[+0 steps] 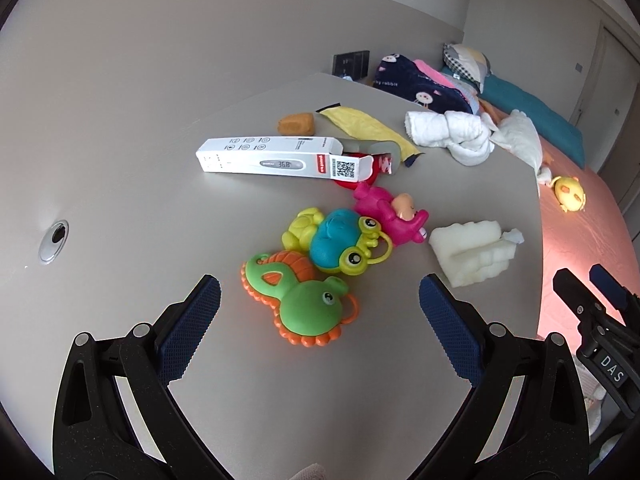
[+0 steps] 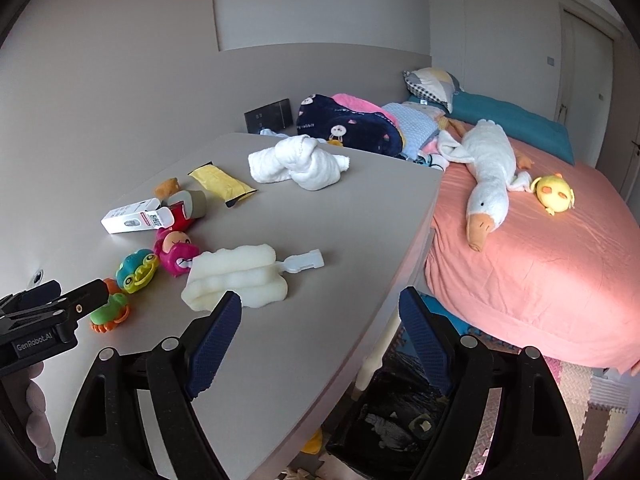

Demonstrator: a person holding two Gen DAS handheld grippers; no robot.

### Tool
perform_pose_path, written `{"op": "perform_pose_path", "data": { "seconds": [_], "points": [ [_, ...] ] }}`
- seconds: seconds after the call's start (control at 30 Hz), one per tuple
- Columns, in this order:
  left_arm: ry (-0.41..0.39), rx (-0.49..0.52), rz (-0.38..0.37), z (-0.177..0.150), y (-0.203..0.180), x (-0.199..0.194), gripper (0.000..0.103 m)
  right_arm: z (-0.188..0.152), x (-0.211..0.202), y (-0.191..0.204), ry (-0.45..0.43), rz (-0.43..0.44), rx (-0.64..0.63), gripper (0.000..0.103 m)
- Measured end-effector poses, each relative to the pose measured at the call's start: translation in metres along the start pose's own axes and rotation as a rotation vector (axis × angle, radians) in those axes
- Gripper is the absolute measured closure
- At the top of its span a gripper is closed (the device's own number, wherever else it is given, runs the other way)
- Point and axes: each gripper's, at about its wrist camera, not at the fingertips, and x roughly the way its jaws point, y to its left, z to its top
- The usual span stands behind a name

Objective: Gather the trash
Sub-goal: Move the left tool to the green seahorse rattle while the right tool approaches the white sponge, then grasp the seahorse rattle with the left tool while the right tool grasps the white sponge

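On the grey table [image 1: 120, 208] lie an open white thermometer box [image 1: 272, 159], a yellow wrapper [image 1: 368, 126], an orange sponge-like lump [image 1: 296, 124] and a white foam brush head [image 1: 472, 254]. The box [image 2: 134, 216], wrapper [image 2: 222, 184] and foam brush [image 2: 236, 276] also show in the right wrist view. My left gripper [image 1: 320, 300] is open and empty above the green toy [image 1: 304, 304]. My right gripper [image 2: 320, 312] is open and empty over the table's right edge, just in front of the foam brush.
Plastic toys [image 1: 348, 240] cluster mid-table. A knotted white towel [image 2: 298, 162] lies at the back. A black trash bag [image 2: 400, 420] sits on the floor below the table edge. A bed [image 2: 540, 264] with a plush goose [image 2: 488, 184] stands to the right.
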Motion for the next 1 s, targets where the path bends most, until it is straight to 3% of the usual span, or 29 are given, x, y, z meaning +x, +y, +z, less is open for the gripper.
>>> {"op": "perform_pose_path", "data": {
  "seconds": [0.17,0.4,0.6,1.0],
  "points": [
    [0.047,-0.011,0.024,-0.001,0.007,0.017,0.019,-0.001,0.005,0.005,0.014,0.009,-0.017,0.022],
    [0.102,-0.043,0.035,-0.002,0.017,0.041,0.019,0.000,0.015,0.012,0.030,0.031,-0.063,0.022],
    [0.100,-0.062,0.027,0.001,0.027,0.047,0.030,0.005,0.027,0.032,0.038,0.070,-0.249,0.017],
    [0.062,-0.109,0.019,0.005,0.041,0.048,0.031,0.011,0.058,0.062,0.032,0.054,-0.588,0.014]
  ]
}}
